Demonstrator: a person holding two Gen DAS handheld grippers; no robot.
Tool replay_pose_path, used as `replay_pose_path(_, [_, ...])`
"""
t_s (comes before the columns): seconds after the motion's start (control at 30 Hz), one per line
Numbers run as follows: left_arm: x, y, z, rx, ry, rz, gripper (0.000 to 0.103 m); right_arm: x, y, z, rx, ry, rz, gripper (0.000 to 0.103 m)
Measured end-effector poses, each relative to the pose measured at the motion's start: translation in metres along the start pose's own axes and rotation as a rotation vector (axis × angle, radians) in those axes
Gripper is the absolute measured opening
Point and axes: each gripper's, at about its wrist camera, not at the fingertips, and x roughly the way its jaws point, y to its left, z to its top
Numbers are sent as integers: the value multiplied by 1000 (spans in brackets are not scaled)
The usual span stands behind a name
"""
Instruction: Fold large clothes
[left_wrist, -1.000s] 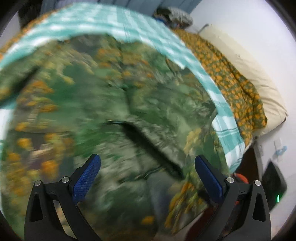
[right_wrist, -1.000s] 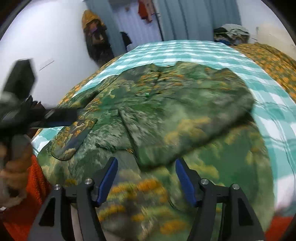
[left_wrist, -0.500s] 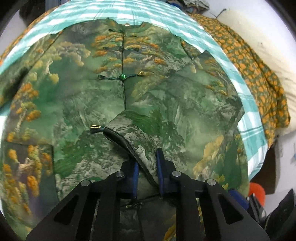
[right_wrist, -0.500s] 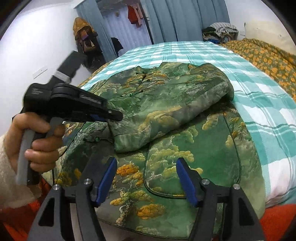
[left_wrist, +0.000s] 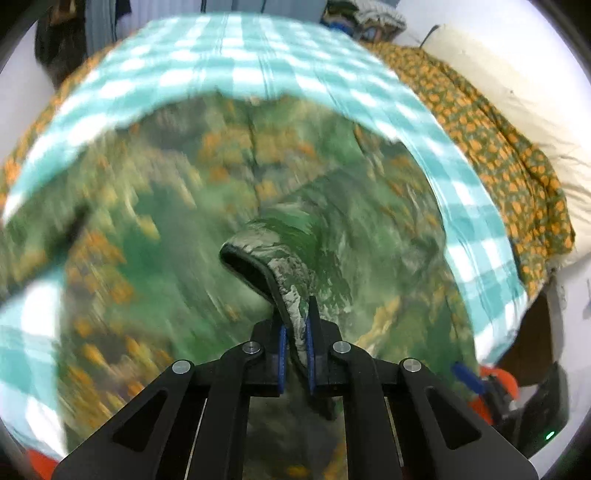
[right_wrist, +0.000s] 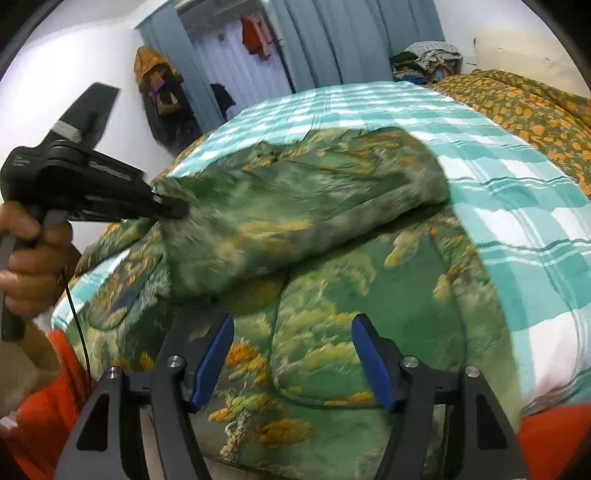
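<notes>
While the left tongs (left_wrist: 295, 341) pinch a dark-lined edge of the green landscape-print garment (left_wrist: 258, 206) between their blue pads, the left wrist view shows only blurred fabric around that raised edge. Seen from the right wrist, the same left tongs (right_wrist: 173, 211) appear from the side, gripped by the person's left hand (right_wrist: 27, 266), with a folded-over portion of the garment (right_wrist: 314, 280) lifted above the layer that lies flat on the bed (right_wrist: 498, 192). Right tongs (right_wrist: 291, 363) stand spread wide, nothing between the blue pads, just above the garment's near hem (a piped pocket outline lies between them). Teal-and-white checked bedding covers the bed beneath the garment, and an orange-flowered quilt (left_wrist: 509, 177) lies along the right side, against a cream pillow (left_wrist: 517, 99). Only the right wrist view shows blue curtains (right_wrist: 332, 40) and hanging clothes (right_wrist: 159, 92) on the far wall; a clothes pile (right_wrist: 428, 59) sits beyond the bed.
</notes>
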Motion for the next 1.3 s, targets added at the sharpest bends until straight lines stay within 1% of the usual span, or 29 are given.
replay_pose_path(0.1, [12, 25, 35, 9, -36, 33, 7, 7, -23, 30, -8, -6, -21, 68])
replay_pose_path(0.2, [42, 57, 65, -23, -51, 53, 7, 25, -49, 72, -30, 0, -67, 68])
replay_pose_path(0.27, [58, 71, 72, -46, -56, 73, 7, 45, -65, 104, -69, -6, -105, 67])
replay_pose_path(0.3, [66, 77, 72, -60, -57, 79, 7, 55, -70, 117, -78, 2, -109, 67])
replay_pose_path(0.33, [77, 85, 73, -84, -56, 81, 7, 65, -75, 129, -80, 14, -108, 64])
replay_pose_path(0.37, [83, 88, 72, -99, -53, 81, 7, 83, -84, 145, -69, 33, -110, 55])
replay_pose_path(0.4, [92, 92, 71, -115, -48, 85, 7, 96, -90, 153, -59, 52, -111, 49])
replay_pose_path(0.47, [102, 96, 67, -122, -48, 90, 8, 121, -98, 165, -50, 76, -141, 45])
replay_pose_path(0.53, [107, 98, 64, -109, -54, 102, 8, 149, -105, 170, -64, 111, -157, 45])
replay_pose_path(0.6, [115, 98, 62, -89, -55, 112, 9, 181, -109, 163, -66, 203, -164, 45])
replay_pose_path(0.67, [123, 99, 59, -84, -50, 116, 10, 200, -115, 154, -62, 256, -166, 44])
replay_pose_path(0.73, [127, 103, 55, -95, -48, 110, 11, 203, -117, 153, -55, 260, -164, 44])
replay_pose_path(0.83, [133, 109, 49, -108, -55, 96, 12, 204, -116, 161, -66, 309, -167, 44])
replay_pose_path(0.87, [134, 111, 46, -107, -63, 93, 12, 204, -116, 171, -71, 342, -164, 44])
replay_pose_path(0.9, [134, 111, 45, -105, -67, 92, 13, 204, -116, 180, -70, 354, -159, 45])
replay_pose_path(0.97, [137, 111, 42, -99, -77, 92, 13, 201, -117, 208, -58, 314, -147, 44])
replay_pose_path(1.03, [138, 110, 39, -96, -85, 96, 13, 201, -119, 228, -43, 262, -163, 44])
replay_pose_path(1.13, [139, 109, 36, -86, -95, 103, 14, 220, -127, 260, -3, 197, -174, 44])
replay_pose_path(1.23, [141, 109, 35, -86, -101, 103, 15, 246, -137, 268, 35, 164, -193, 44])
replay_pose_path(1.3, [140, 110, 33, -89, -104, 100, 16, 269, -146, 260, 77, 191, -201, 44])
